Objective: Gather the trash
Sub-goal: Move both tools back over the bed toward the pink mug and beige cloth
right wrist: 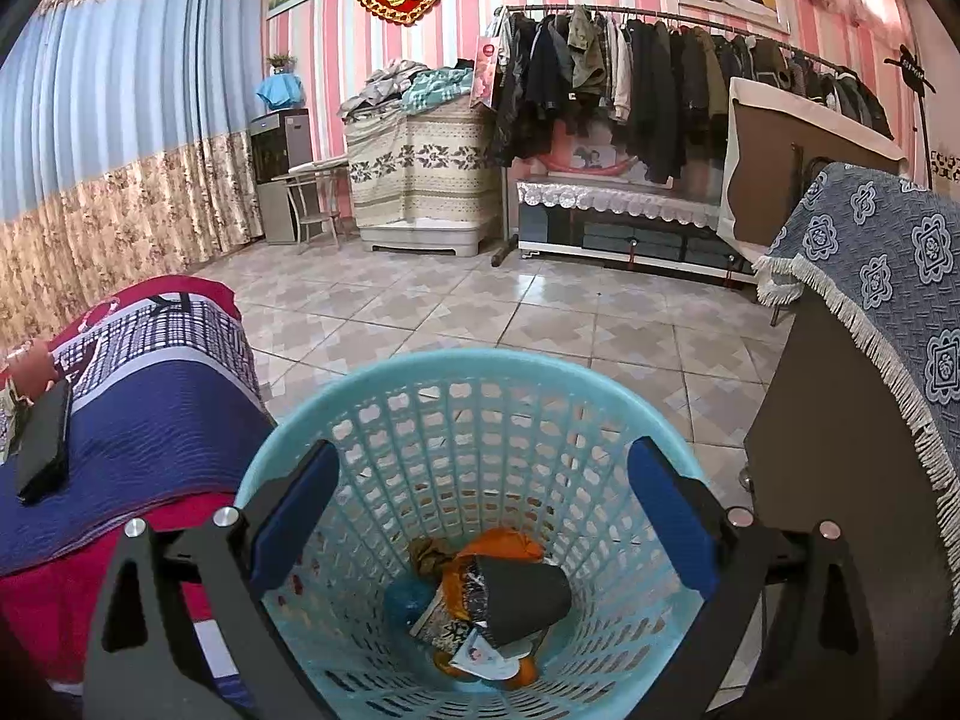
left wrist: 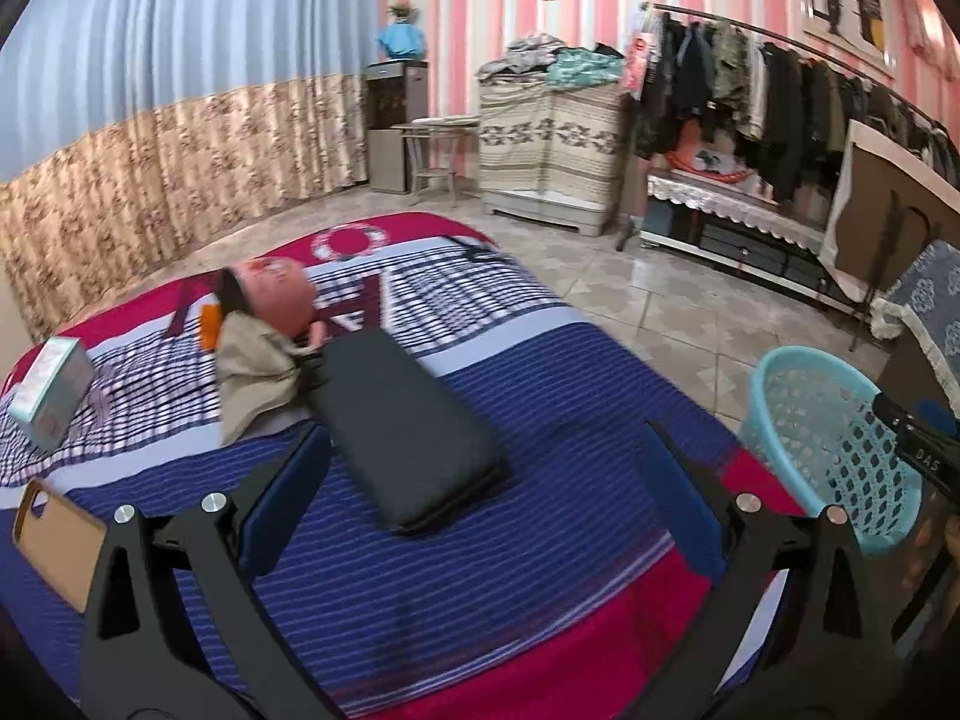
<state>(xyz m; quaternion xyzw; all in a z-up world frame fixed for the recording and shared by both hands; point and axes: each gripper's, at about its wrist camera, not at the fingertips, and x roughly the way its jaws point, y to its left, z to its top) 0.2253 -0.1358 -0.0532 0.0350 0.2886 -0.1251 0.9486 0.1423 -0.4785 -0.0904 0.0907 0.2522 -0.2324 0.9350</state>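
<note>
My right gripper (right wrist: 480, 516) hangs over the blue basket (right wrist: 372, 384), fingers spread, empty; trash (right wrist: 480, 600) lies inside. My left gripper (left wrist: 480, 474), fingers wide apart, empty, over the bed (left wrist: 540, 396) by a black case (left wrist: 408, 420).

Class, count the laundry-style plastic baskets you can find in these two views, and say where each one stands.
1. The blue basket stands on the floor beside the bed, trash at its bottom. Others may be hidden.
</note>
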